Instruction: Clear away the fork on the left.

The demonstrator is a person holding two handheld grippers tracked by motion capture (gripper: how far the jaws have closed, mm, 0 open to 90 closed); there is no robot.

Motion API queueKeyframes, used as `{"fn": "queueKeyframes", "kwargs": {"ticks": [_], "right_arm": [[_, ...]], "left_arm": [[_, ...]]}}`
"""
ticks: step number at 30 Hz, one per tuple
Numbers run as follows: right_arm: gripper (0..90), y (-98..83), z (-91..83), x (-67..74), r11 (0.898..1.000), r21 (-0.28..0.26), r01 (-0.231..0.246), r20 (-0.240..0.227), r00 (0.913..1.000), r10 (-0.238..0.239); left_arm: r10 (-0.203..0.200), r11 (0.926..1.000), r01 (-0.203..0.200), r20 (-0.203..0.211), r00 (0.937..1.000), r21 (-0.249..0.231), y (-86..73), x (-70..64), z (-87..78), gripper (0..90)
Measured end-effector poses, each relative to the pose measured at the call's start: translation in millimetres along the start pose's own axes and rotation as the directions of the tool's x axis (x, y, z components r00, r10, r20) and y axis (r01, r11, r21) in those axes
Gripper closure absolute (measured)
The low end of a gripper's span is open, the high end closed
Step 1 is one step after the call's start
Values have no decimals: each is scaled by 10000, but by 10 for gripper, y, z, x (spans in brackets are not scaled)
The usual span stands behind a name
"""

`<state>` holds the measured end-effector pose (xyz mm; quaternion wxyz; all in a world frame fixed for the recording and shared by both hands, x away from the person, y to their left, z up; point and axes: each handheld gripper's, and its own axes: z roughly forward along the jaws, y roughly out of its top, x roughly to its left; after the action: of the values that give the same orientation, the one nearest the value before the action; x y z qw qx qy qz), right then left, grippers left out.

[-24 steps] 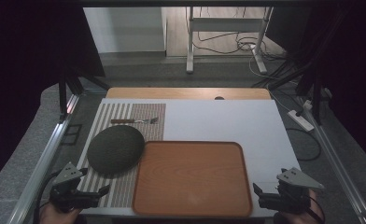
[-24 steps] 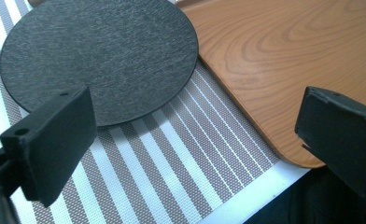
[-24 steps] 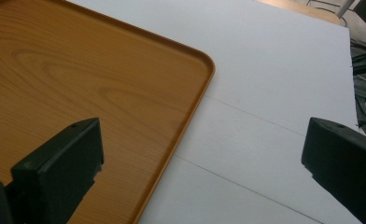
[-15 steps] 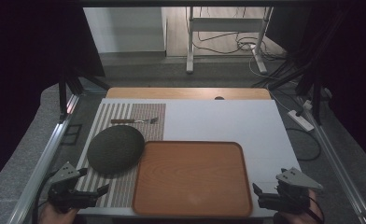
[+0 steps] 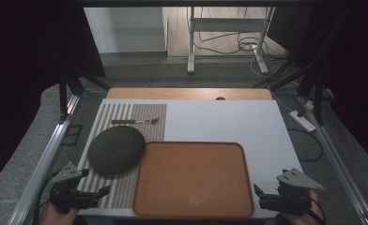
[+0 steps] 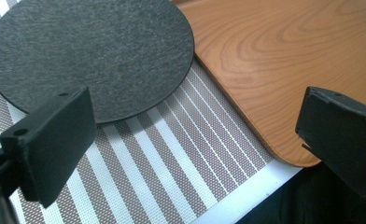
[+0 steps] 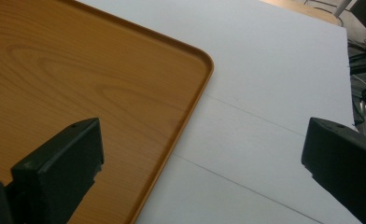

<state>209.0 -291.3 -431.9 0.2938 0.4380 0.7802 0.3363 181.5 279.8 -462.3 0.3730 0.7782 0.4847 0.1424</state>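
A wooden tray (image 5: 194,179), rectangular with rounded corners, a low raised rim and a clear grain, lies in the lower middle of the high view on a smooth white board (image 5: 229,121). Just left of it a dark grey round mat (image 5: 116,150) of a felt-like, speckled texture rests on a woven placemat (image 5: 126,117) striped brown and white; the mat's edge meets the tray's upper left corner. A small utensil (image 5: 135,122) lies on the placemat in the upper left of the board. The left gripper (image 5: 95,193) sits at the lower left, level, over the placemat's near edge, jaws spread wide with nothing between them. The right gripper (image 5: 259,196) sits at the lower right by the tray's near right corner, jaws likewise spread and empty.
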Motion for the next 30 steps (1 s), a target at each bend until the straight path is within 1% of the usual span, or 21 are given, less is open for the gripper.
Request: {"fn": "queueKeyframes", "kwargs": {"ticks": [2, 3, 7, 12, 16, 18, 21, 27, 30], "right_arm": [[0, -1, -2, -1, 10000, -21, -8, 35, 10000, 8], [0, -1, -3, -5, 10000, -29, -48, 72, 10000, 48], [0, 0, -2, -5, 10000, -30, -68, 96, 9999, 68], [0, 0, -1, 1, 10000, -14, -22, 81, 10000, 22], [0, 0, 0, -1, 10000, -4, -49, 102, 9999, 49], [0, 0, 0, -1, 10000, 0, -53, 116, 9999, 53], [0, 0, 1, -1, 10000, 1, -52, 123, 9999, 52], [0, 1, 3, 0, 10000, 21, -43, 126, 9999, 43], [0, 1, 5, 3, 10000, 33, -38, 139, 9999, 38]], "left_arm": [[15, 10000, -15, 12, 10000, 88, 9, 0, 10, 0], [1, 10000, -1, -75, 10000, 86, 16, -4, 13, 0], [23, 10000, -23, -30, 10000, 41, 41, 2, 37, 0], [234, 9993, -226, -272, 9994, 296, 80, -3, 105, 0], [199, 9995, -191, -323, 9993, 250, 92, 9, 118, 0], [126, 9997, -119, -295, 9995, 214, 98, 19, 133, 0], [98, 9995, -92, -223, 9997, 305, 115, 37, 173, 0], [209, 9992, -208, -38, 9998, 335, 158, 72, 260, 0], [223, 9992, -222, -53, 9997, 322, 187, 94, 295, 0]]}}
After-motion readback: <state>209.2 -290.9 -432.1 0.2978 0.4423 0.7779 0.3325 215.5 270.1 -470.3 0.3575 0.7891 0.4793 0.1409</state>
